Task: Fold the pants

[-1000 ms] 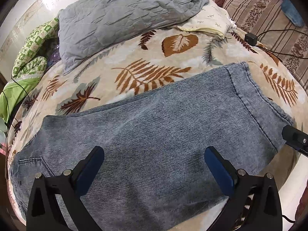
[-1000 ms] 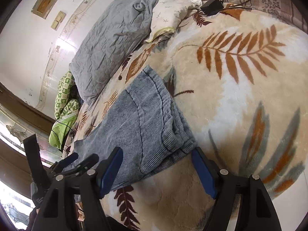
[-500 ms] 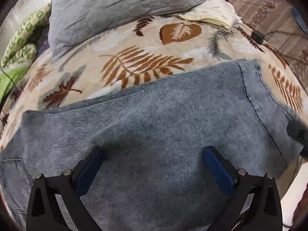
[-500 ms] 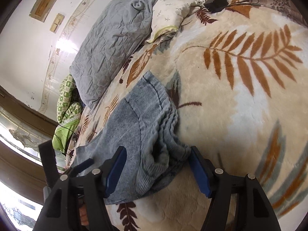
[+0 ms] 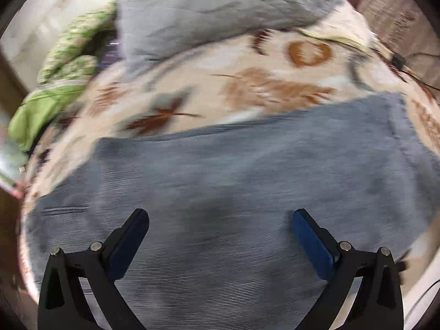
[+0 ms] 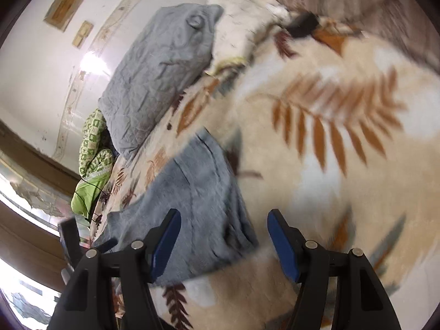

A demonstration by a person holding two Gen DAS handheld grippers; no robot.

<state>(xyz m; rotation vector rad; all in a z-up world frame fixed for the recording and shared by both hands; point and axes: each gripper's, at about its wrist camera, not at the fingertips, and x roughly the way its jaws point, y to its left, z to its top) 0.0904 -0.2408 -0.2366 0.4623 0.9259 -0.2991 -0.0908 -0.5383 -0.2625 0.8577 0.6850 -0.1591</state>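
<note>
both grippers stand wide open and hold nothing. the left gripper hangs over the middle of the pants, which lie spread flat on the leaf-print blanket, grey-blue cloth running out past both fingers and beyond them toward the hem. the right gripper sits at the near end of the pants: the bunched cloth lies ahead of its left finger and partly between the two fingers, while bare blanket lies ahead of the right finger.

risks, as i judge them: the cloth at the right gripper is rumpled into several layers, so a pinch there could take only the top layer, or catch the plush blanket with it, and the fold would drag crooked. both views are smeared with motion, so closing now could miss the edge altogether. the left fingers are over flat cloth with no edge between them; a close there may get nothing.

the left view alone shows the full spread of the pants and a pocket seam off beyond its left finger. the right view alone shows the crumpled end, the wall, and the grey pillow far beyond the fingers.
</note>
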